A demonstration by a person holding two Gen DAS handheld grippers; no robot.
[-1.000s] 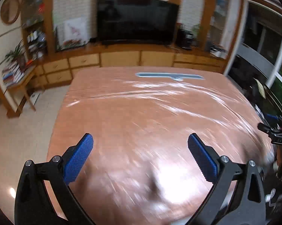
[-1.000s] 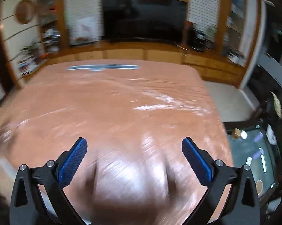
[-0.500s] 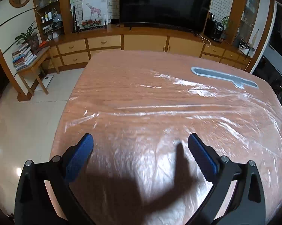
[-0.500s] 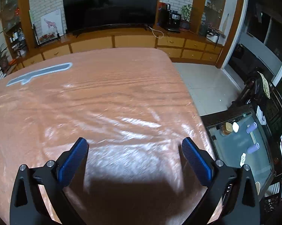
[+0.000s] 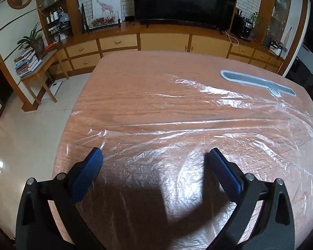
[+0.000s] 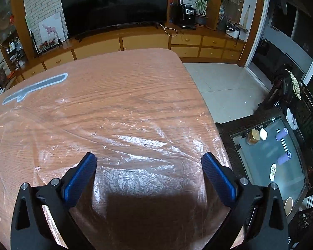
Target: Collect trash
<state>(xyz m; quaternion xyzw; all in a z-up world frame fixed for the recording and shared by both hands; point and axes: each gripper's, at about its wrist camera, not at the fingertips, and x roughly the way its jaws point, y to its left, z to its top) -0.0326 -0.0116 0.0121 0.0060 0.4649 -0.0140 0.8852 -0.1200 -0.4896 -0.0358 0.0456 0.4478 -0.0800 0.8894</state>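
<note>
Blue-padded fingers [image 5: 94, 162] of both grippers spread wide (empty) above plastic sheet [image 5: 177, 129].

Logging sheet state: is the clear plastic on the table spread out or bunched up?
Spread: the plastic sheet lies flat, wrinkled, across the table.

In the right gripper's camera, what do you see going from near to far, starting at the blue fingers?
Right gripper → crinkly plastic sheet → bare wooden table → drawer cabinet → big black TV.
</note>
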